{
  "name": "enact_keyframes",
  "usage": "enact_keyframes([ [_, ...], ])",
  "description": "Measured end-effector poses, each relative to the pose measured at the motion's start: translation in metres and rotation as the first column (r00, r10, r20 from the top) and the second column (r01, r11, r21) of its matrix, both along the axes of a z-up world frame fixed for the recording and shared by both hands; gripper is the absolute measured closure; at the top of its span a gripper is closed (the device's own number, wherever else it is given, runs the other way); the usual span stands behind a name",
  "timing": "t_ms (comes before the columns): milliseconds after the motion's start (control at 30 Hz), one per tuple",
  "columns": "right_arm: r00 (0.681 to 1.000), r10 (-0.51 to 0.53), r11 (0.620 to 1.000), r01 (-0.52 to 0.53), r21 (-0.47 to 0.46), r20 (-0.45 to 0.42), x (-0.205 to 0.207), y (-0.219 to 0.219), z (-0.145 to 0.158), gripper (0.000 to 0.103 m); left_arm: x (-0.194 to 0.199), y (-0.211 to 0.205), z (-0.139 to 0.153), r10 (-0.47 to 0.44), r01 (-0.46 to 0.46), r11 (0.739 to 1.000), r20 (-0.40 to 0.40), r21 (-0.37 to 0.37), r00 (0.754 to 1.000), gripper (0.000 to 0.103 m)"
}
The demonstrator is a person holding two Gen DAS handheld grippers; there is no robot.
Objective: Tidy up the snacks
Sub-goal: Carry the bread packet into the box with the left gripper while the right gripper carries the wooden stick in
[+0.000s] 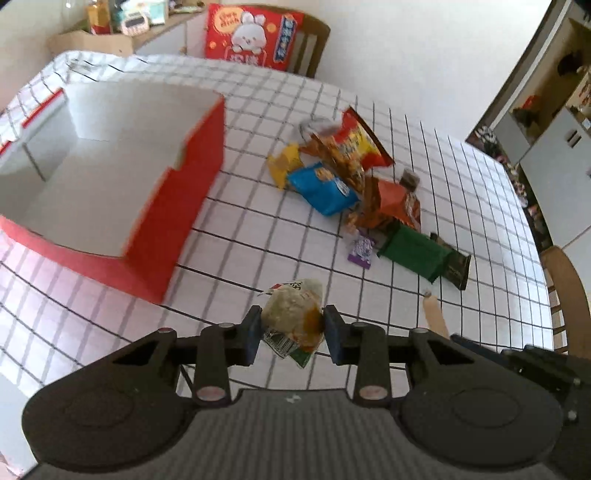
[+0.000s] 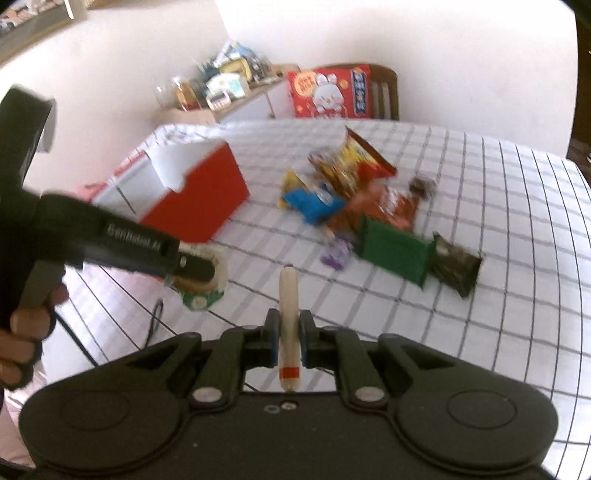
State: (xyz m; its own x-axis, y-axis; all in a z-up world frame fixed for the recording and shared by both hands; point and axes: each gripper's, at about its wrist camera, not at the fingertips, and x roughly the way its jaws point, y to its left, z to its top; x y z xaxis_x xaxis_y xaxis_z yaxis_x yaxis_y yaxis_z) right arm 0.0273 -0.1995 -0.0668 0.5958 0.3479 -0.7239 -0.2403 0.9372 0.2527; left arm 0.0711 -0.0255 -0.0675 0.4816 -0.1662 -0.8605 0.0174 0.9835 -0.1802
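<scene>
My left gripper (image 1: 292, 328) is shut on a pale wrapped snack with a green end (image 1: 293, 317), held above the checked tablecloth. From the right wrist view the same left gripper (image 2: 192, 266) comes in from the left with that snack (image 2: 201, 291) in it. My right gripper (image 2: 289, 334) is shut on a thin cream sausage stick (image 2: 289, 295) with a red band near its rear end. The stick's tip (image 1: 432, 314) shows at the right in the left wrist view. A red box with a white inside (image 1: 110, 158) stands open on the left. A heap of snack packets (image 1: 351, 177) lies mid-table.
Table with a checked cloth (image 1: 461, 206). In the heap: blue bag (image 1: 321, 188), red-yellow bag (image 1: 358, 140), green packet (image 1: 417, 254), small purple packet (image 1: 361, 250). A red rabbit-print bag (image 1: 251, 35) rests on a wooden chair at the far side. A cluttered shelf (image 2: 221, 88) is behind. A hand (image 2: 22, 332) grips the left handle.
</scene>
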Motion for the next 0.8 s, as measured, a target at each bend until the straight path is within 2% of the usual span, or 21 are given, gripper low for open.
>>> enact_keyframes([
  [300,0.998,0.040,0.998,-0.043,0.052,0.042,0.020,0.041,0.035,0.094,-0.008,0.046,0.034,0.020,-0.020,1.000,0.053,0.012,0.998,0.069],
  [600,0.996,0.084,0.994,-0.087,0.073,0.039,0.054,0.110,0.041,0.094,0.007,0.112,0.042,0.090,-0.092,0.996,0.069,0.017,0.993,0.069],
  [800,0.996,0.087,0.993,-0.087,0.082,0.008,0.085,0.155,0.036,0.094,0.026,0.165,0.043,0.144,-0.146,0.989,0.072,0.027,0.987,0.069],
])
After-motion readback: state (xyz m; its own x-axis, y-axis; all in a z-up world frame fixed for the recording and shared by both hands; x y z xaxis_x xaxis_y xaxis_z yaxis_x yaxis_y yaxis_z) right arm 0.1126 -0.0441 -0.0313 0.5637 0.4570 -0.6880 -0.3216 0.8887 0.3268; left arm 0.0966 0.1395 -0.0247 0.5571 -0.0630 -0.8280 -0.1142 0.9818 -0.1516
